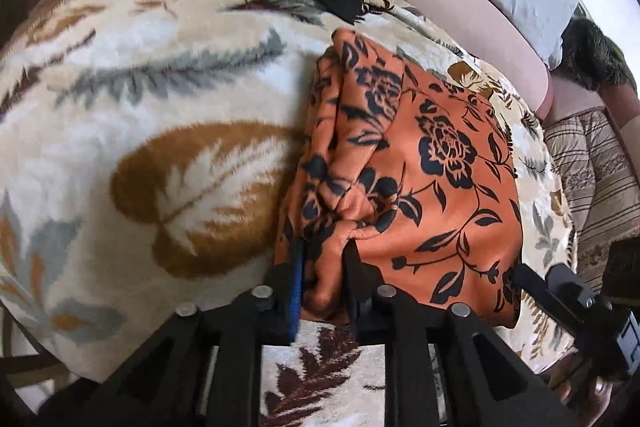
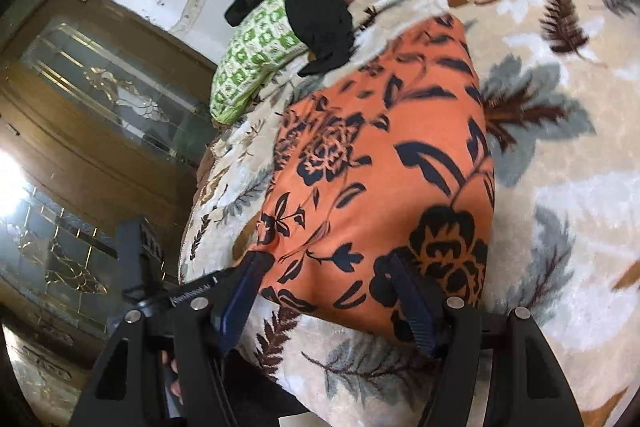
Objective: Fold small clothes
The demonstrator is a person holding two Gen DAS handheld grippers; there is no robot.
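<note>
Right wrist: unreadable lettering on tongs (image 2: 324, 267)

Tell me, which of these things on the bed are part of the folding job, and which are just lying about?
In the job:
- orange floral garment
- left gripper, pinching its bunched edge
- right gripper, open over its near edge

Lying about:
- black garment
- green patterned pillow
- leaf-print blanket underneath
</note>
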